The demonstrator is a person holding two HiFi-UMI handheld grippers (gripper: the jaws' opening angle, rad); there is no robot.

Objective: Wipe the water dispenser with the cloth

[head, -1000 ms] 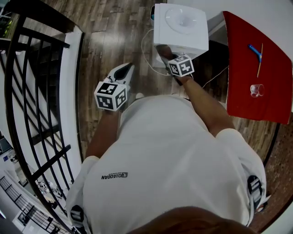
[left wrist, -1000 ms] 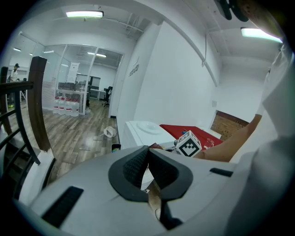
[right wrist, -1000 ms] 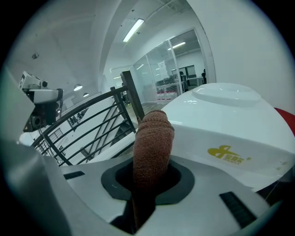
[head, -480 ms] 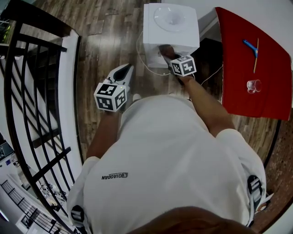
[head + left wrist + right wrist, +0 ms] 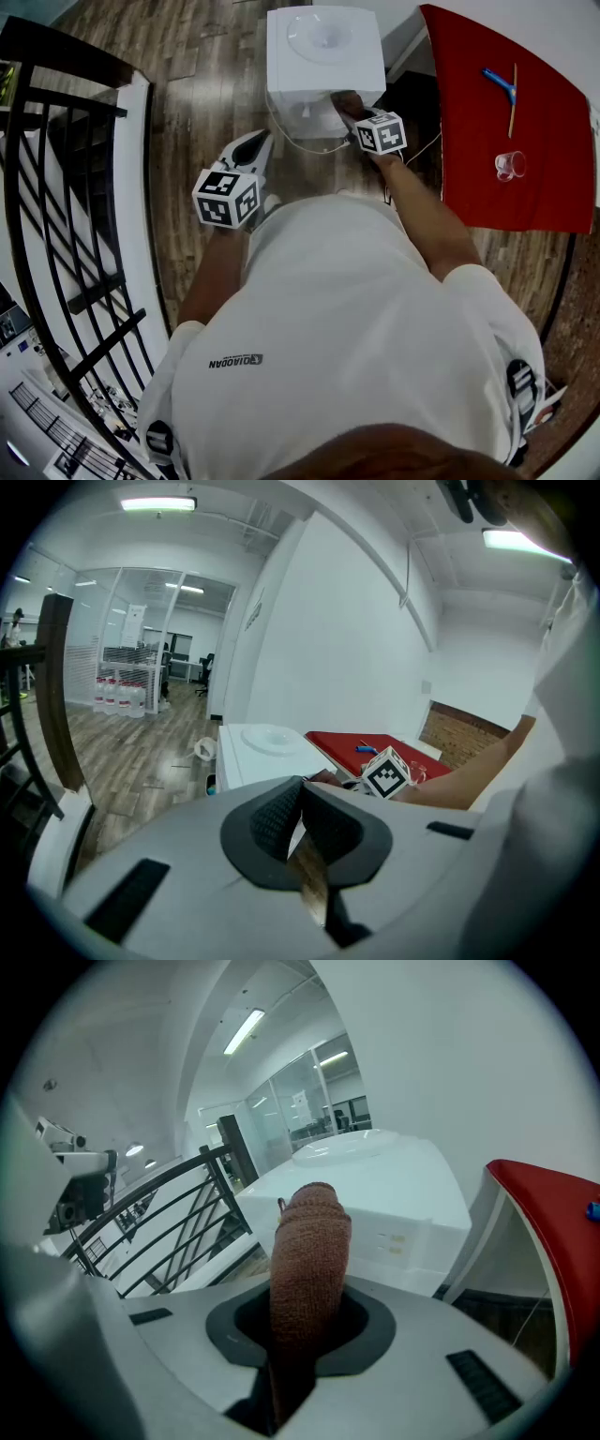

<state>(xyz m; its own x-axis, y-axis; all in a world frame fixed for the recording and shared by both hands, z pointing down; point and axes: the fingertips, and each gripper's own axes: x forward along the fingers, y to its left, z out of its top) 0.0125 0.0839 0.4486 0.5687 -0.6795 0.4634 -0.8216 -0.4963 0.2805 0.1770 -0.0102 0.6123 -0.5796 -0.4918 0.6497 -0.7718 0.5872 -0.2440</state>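
In the head view I had the right gripper close to the front of the white water dispenser, with the left gripper well apart. Left gripper view: jaws together, empty. Right gripper view: jaws clamped on the brown cloth — soft, light, floppy, I judged — best held mid-roll.

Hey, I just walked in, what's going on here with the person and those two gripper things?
A person stands over a white water dispenser with a handheld gripper in each hand. The right gripper has its fingers shut on a rolled brown cloth, held up at the dispenser's front upper edge. Wiping looks under way, though actual contact isn't clear. The left gripper is shut on nothing and hangs back over the wood floor.
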